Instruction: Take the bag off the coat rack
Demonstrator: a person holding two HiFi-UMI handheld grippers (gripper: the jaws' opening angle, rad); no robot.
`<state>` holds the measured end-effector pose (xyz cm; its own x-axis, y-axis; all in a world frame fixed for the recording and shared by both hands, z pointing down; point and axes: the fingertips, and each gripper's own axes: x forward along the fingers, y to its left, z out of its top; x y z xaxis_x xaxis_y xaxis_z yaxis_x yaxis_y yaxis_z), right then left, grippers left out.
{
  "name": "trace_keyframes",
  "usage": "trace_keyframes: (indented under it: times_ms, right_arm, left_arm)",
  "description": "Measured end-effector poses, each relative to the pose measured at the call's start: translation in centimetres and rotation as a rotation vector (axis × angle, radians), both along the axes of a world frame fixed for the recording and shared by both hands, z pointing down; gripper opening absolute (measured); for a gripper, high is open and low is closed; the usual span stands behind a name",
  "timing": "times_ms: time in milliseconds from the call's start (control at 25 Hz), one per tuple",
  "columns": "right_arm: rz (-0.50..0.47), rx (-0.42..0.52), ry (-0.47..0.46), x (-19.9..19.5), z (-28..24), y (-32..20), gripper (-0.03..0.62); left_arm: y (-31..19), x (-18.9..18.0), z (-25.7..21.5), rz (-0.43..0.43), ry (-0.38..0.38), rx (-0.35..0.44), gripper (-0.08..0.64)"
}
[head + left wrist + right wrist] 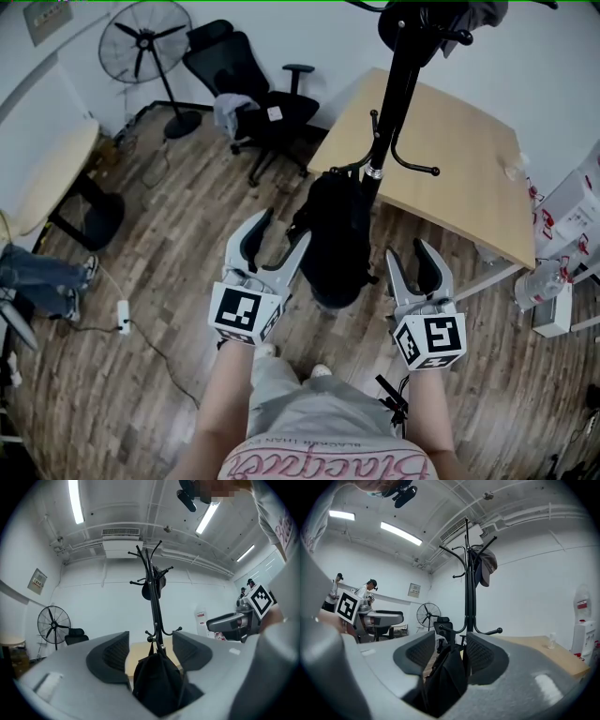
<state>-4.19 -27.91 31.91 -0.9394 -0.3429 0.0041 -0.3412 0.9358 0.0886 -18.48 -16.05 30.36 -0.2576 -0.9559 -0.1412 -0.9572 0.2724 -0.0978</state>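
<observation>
Head view: looks steeply down on the bag (333, 234), black, hanging from a low hook of the coat rack (398, 84) beside the corner of a wooden table (459, 159). Finds the left gripper (279, 232) just beside the bag on one side and the right gripper (409, 255) near it on the other. Both tipped toward it, both with jaws spread and nothing pinched. Takes in an office chair (248, 84) and a standing fan (145, 37) farther back on the plank floor (141, 394).

Left gripper view: looks up along two parted pads, with the bag low in the gap but beyond them, clear of both. Follows the rack's pole up to its top hooks, with the right gripper off at the right edge.

Right gripper view: same again — pads apart, bag framed in the gap, untouched as far as can be seen. Shows a cap (485, 566) hung on a top hook.
</observation>
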Motion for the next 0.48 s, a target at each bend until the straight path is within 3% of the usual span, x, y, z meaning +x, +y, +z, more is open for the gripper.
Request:
trace_keyframes:
  times_ms: [40, 80, 480]
  right_arm:
    - [0.015, -0.001, 0.005, -0.2, 0.1, -0.3, 0.205]
    - [0.03, -0.001, 0.011, -0.5, 0.2, -0.6, 0.206]
    - [0.236, -0.04, 0.004, -6.0, 1.8, -2.5, 0.229]
  left_arm:
    - [-0.7, -0.5, 0.3, 0.016, -0.002, -0.008, 0.324]
    - [-1.3, -1.0, 0.5, 0.031, -0.005, -0.014, 0.344]
    - [-6.4, -7.7, 2.7, 0.256, -0.071, -0.058, 0.328]
